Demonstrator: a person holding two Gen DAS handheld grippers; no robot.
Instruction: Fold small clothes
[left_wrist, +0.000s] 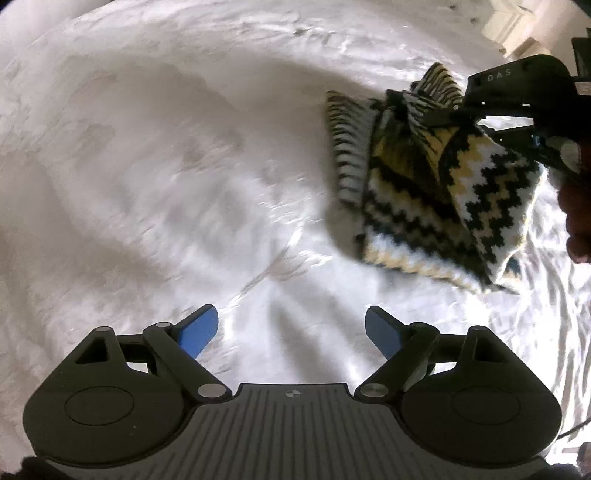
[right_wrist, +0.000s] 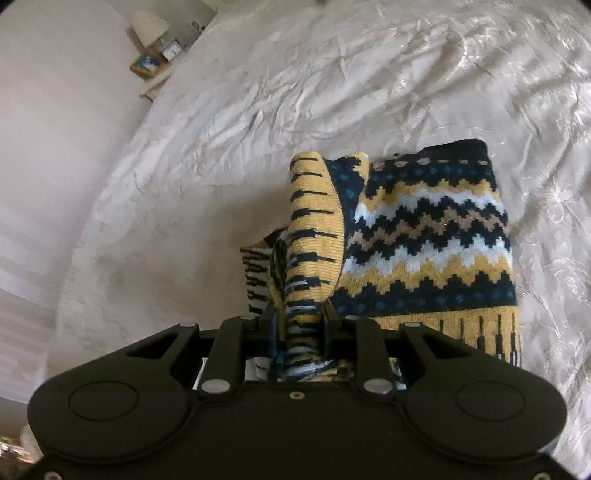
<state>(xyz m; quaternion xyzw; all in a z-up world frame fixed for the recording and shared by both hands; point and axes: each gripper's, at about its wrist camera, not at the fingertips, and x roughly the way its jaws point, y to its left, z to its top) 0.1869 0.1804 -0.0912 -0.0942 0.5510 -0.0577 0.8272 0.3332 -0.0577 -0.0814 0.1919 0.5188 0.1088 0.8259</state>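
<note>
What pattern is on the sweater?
Zigzag bands of navy, yellow, white and tan on the sweater; clearest in the right wrist view.

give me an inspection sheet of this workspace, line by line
surface: wrinkled white satin bedspread, shiny and creased, spread across the bed.
job's things: one small knitted sweater with navy, yellow and white zigzag bands, bunched and partly folded, hanging from the right gripper above the bedspread.
clutter: nothing seen on the bedspread.
grippers: left gripper, blue pads wide apart, nothing between them; right gripper, black jaws closed on a gathered ribbed part of the sweater.
cables: a thin dark line at the lower right edge of the left wrist view may be one; too small to tell.
surroundings: pale wall; small bedside stand with a white-shaded lamp and small items.
</note>
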